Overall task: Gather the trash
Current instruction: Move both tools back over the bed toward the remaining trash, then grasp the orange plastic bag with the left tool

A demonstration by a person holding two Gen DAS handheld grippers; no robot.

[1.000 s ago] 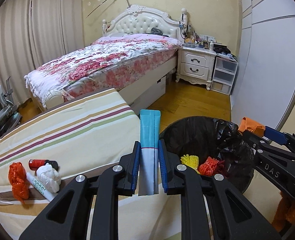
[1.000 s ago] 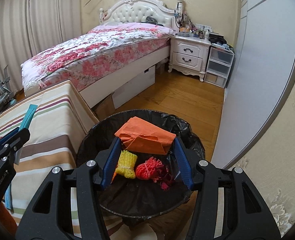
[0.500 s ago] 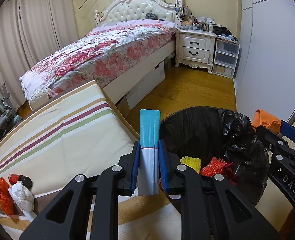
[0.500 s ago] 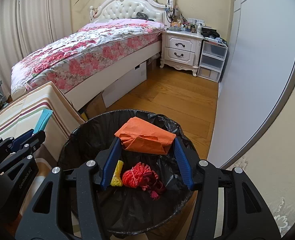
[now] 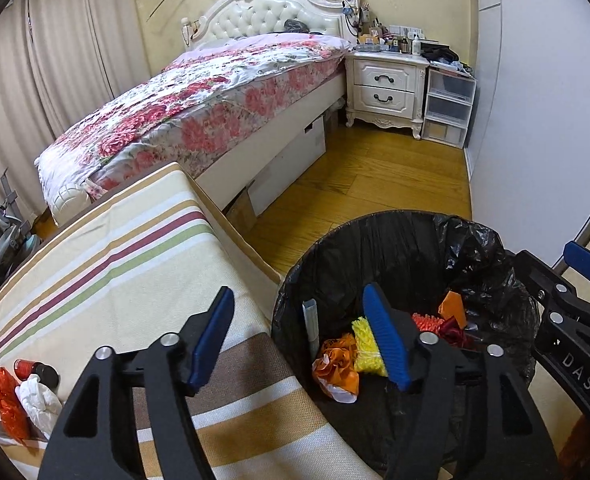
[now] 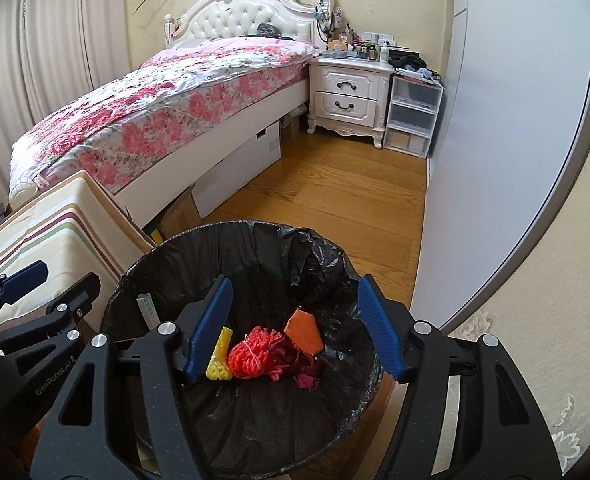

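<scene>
A bin lined with a black bag stands beside the striped table. My left gripper hangs over the bin's near rim, its jaws opening with nothing between them. The blue-and-white packet stands against the liner inside. My right gripper is above the bin, jaws opening and empty. The folded orange piece lies below it on a red net, next to a yellow net. On the table's near left lie a red net, a white crumpled wad and a small red bottle.
A flowered bed fills the back, with a white nightstand and plastic drawers beside it. A pale wardrobe wall runs along the right. Wood floor lies between bin and bed.
Both grippers have opened. The blue packet dropped from the left gripper into the bin, and the orange piece fell from the right gripper onto the trash below.
</scene>
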